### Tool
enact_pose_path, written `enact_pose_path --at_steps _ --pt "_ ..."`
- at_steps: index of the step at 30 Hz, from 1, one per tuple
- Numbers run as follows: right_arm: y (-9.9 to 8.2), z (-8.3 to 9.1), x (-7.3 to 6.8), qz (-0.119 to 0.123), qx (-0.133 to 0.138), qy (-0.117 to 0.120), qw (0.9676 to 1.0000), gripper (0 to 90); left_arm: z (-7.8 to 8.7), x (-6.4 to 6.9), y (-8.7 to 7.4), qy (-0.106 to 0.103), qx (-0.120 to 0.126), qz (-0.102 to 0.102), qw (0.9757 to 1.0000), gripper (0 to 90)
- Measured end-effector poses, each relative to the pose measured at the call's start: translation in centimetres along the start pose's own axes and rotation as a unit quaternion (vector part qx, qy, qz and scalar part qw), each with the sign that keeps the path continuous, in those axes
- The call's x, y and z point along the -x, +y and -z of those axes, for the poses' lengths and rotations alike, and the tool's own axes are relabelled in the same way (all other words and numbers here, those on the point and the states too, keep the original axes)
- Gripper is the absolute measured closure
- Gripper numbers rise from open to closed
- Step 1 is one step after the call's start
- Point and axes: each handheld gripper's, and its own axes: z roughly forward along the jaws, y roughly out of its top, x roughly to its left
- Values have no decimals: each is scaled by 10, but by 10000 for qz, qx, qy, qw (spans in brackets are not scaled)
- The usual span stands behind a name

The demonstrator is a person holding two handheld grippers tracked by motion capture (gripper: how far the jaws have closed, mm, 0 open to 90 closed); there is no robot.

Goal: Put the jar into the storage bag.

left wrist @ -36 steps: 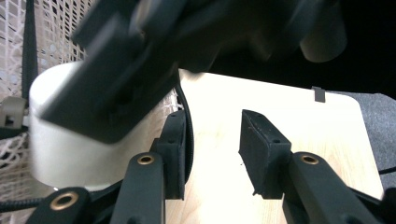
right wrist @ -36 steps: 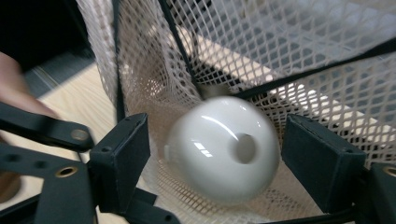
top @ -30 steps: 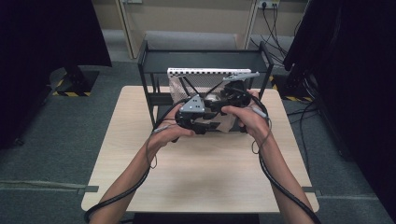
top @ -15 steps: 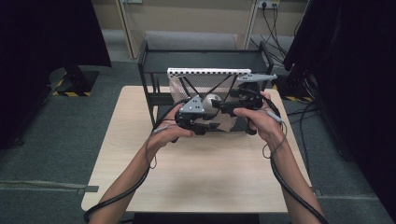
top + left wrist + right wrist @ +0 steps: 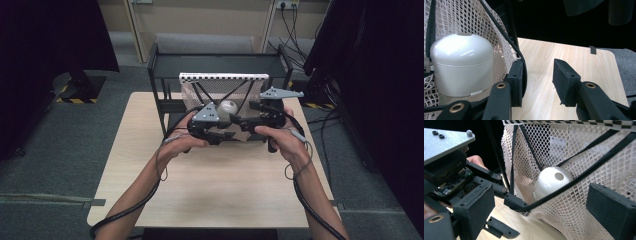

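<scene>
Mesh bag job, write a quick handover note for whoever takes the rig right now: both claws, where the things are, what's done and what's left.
Left claw: open, nothing pinched. The bag's black cord runs against the outer side of one finger and looks hooked on it.
Right claw: open, jaws have just been opening. It faces the mesh bag and grips nothing.
Things: the white domed container sits inside the mesh bag, which is at the table's far edge by the black rack.
Done: container is in the bag.
Left: probably unhook the left claw and back both claws away.
</scene>
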Motion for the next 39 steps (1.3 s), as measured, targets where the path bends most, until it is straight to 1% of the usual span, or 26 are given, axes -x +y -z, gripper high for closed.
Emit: enact_pose_path --at_steps 4,7,9,10,13,17,29,33,35,39 --pt "-3 2 0 15 22 -27 10000 86 0 0 0 -8 12 3 10000 606" --pt "-11 3 -1 52 32 -26 10000 86 0 1 1 -10 18 -3 10000 605" --pt "-11 3 -1 52 32 -26 10000 86 1 1 1 -20 22 -3 10000 605" --pt "-17 5 -2 79 83 -27 9999 86 1 1 1 -20 22 -3 10000 605" --pt "-17 5 -2 79 83 -27 9999 86 1 1 1 -18 20 -5 10000 605" --pt "-23 8 -4 170 96 -78 9998 86 1 1 1 -12 12 -12 10000 603" --pt "-45 16 -11 296 169 -99 9994 86 1 2 2 -19 0 -28 10000 599" --pt "-54 18 -12 304 190 -84 9993 86 1 2 3 -23 -8 -17 10000 599" --pt "-58 20 -12 319 211 -116 9992 86 1 2 3 -48 16 0 10000 599" --pt "-67 24 -12 359 221 -183 9989 87 2 3 4 -44 -9 -35 10000 597"
